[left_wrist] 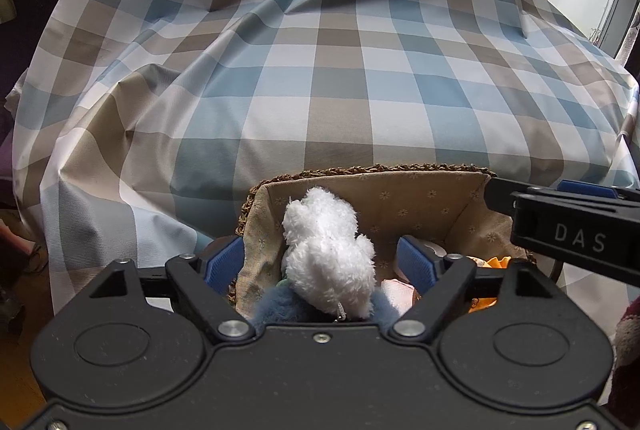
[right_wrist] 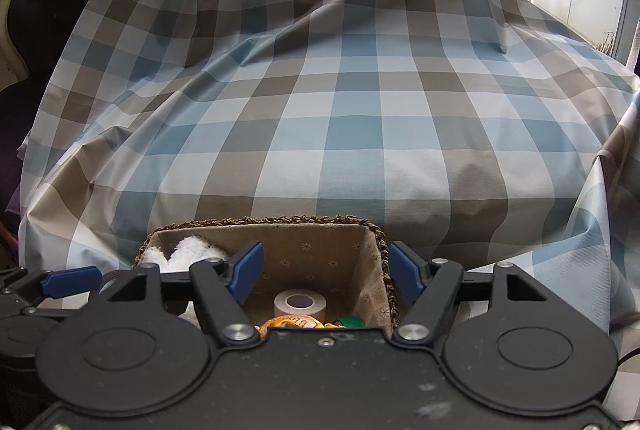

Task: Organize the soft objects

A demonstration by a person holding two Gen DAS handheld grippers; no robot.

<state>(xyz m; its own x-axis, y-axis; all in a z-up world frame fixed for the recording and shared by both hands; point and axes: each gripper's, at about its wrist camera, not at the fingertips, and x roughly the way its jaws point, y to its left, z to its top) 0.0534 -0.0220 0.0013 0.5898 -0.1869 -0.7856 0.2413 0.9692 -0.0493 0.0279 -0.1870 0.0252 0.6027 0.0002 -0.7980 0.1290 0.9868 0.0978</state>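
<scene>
A woven straw basket with a beige flower-print fabric lining (left_wrist: 436, 198) sits on the near edge of a surface draped in a blue, tan and white checked cloth (left_wrist: 320, 78). Both grippers hang over it, pointing steeply down into it.

In the left wrist view, the left gripper (left_wrist: 320, 262) has its blue-padded fingers (left_wrist: 224, 262) spread apart. A fluffy white plush toy (left_wrist: 326, 254) stands between them, inside the basket at its left end, and neither pad touches it. It rests on top of a blue-grey furry soft toy (left_wrist: 280, 304), with a pale pink soft piece (left_wrist: 396, 294) just beside it. Orange fabric (left_wrist: 494, 264) shows further right in the basket. The right gripper's black finger marked DAS reaches in from the right edge above the basket's right end.

In the right wrist view, the right gripper (right_wrist: 326, 276) also has its fingers (right_wrist: 248, 272) parted, with nothing between them. Below, on the basket floor at its right end, stands a beige roll of tape with a dark core (right_wrist: 301, 304), and next to it an orange patterned item (right_wrist: 290, 322) and a small green object (right_wrist: 351, 322). The white plush shows at the basket's far left corner
</scene>
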